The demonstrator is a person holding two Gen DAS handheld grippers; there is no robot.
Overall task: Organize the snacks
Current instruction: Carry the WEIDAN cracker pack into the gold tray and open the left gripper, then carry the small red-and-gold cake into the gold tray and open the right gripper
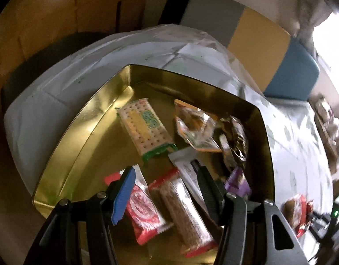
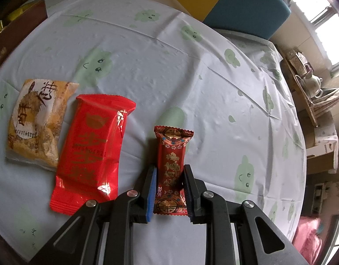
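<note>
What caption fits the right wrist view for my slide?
Right gripper shut on a patterned red candy, beside a red packet and an orange packet on the tablecloth.

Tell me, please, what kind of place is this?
Most likely a home dining or living room. A round table with a cartoon-print tablecloth carries wrapped snacks, a teapot stands on a side shelf by a window, and cushioned seats sit behind the table.

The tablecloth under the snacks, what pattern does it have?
The tablecloth is pale white-blue with green smiling blobs, clearest in the right wrist view.
</note>
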